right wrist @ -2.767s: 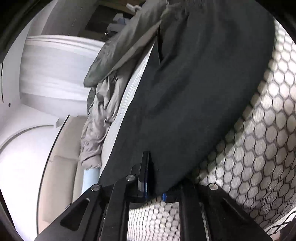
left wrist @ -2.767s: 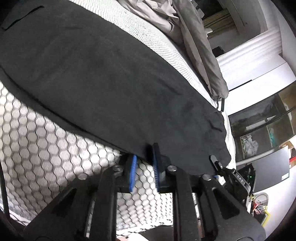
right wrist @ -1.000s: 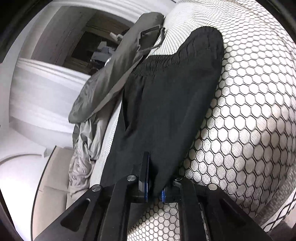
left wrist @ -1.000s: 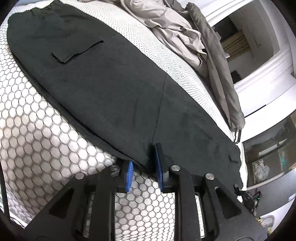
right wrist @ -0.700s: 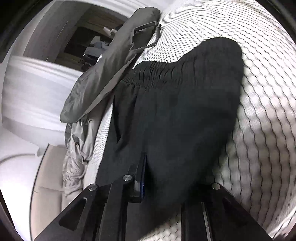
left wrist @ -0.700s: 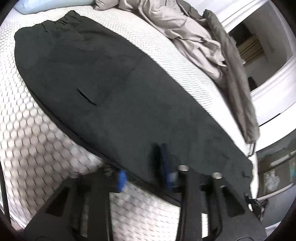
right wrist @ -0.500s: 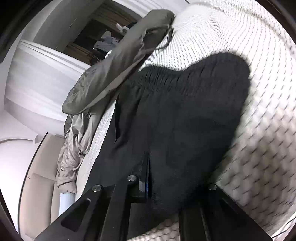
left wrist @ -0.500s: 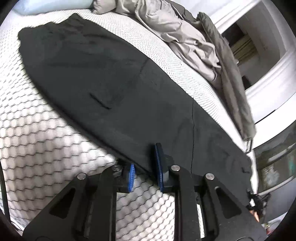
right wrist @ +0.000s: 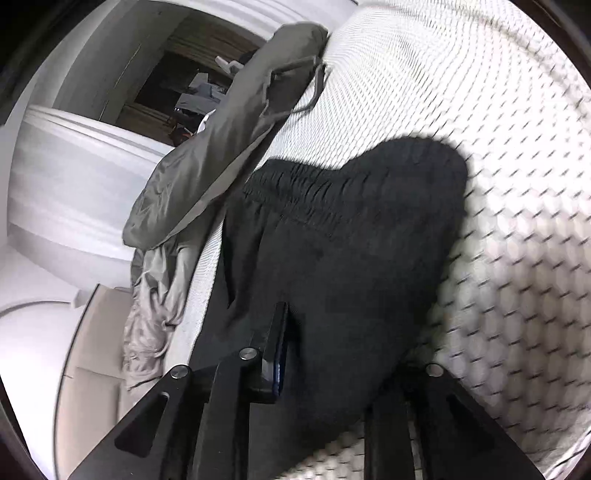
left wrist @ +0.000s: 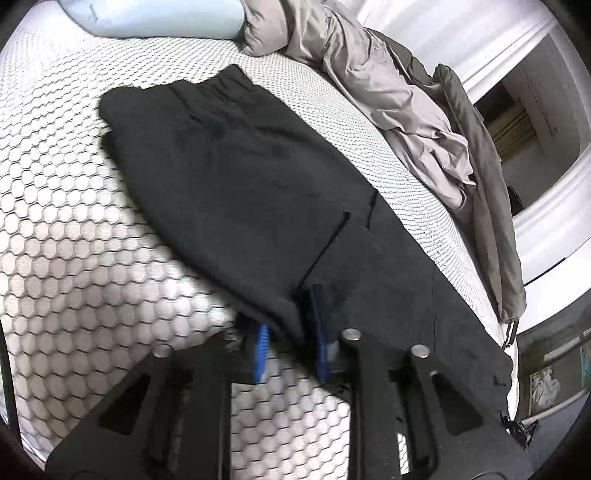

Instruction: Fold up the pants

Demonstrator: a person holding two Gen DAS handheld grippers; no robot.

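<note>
Black pants lie along a white bed with a hexagon pattern. Their gathered waistband is at the far end in the right wrist view. My left gripper has blue pads and pinches the near edge of the pants, where a fold of cloth passes between the jaws. My right gripper holds another part of the near edge; cloth drapes over it and hides the right finger.
A crumpled grey blanket and a dark grey bag lie along the far side of the bed. A pale blue pillow is at the head. The bed's edge runs just below the grippers.
Both grippers have carried the pants' edge along the bed. More of the waistband end now shows, and a layer of cloth overlaps another near my left gripper.
</note>
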